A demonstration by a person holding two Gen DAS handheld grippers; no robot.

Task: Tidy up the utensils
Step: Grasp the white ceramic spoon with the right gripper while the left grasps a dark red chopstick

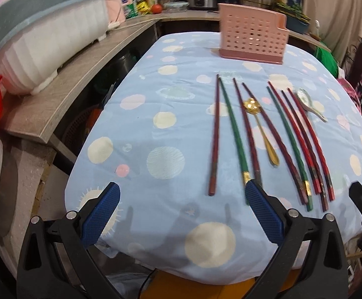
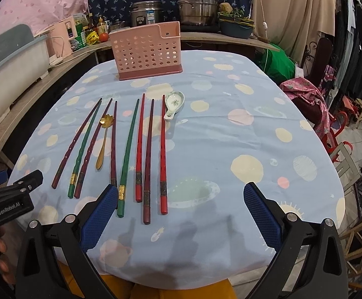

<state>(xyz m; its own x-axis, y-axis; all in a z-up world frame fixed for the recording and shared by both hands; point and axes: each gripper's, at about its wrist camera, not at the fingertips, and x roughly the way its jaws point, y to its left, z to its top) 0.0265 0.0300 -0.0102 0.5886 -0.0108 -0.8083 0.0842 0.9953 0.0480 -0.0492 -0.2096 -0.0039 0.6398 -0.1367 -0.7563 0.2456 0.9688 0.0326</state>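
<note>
Both sets of blue-padded fingers are spread wide — the left gripper [image 1: 182, 205] hangs over the near edge of the table with nothing between its pads, and the right gripper [image 2: 181, 206] does the same a little further along, jaws parted and empty. Each one shows up at the edge of the other's view, low and close to the cloth.

On the blue tablecloth [image 2: 230, 149], dotted with pale planets, eight chopsticks [image 2: 141, 149] lie in a loose row, tips pointing toward the far side. Two are green with gold bands, the rest red or dark maroon. The left gripper's right-hand pad [image 1: 263, 211] sits just at the butt end of a green chopstick [image 1: 233, 129], though contact cannot be told. The right gripper's left-hand pad [image 2: 98, 214] lies just beside the other green one [image 2: 128, 154].

A gold spoon with a flower-shaped bowl [image 2: 103, 139] rests among the chopsticks on the left half of the row. A white ceramic soup spoon [image 2: 173, 104] lies at the row's right end, up near the tips.

Beyond them — well apart from the utensils — the pink perforated utensil holder [image 2: 147, 49] stands upright at the far side of the table.
</note>
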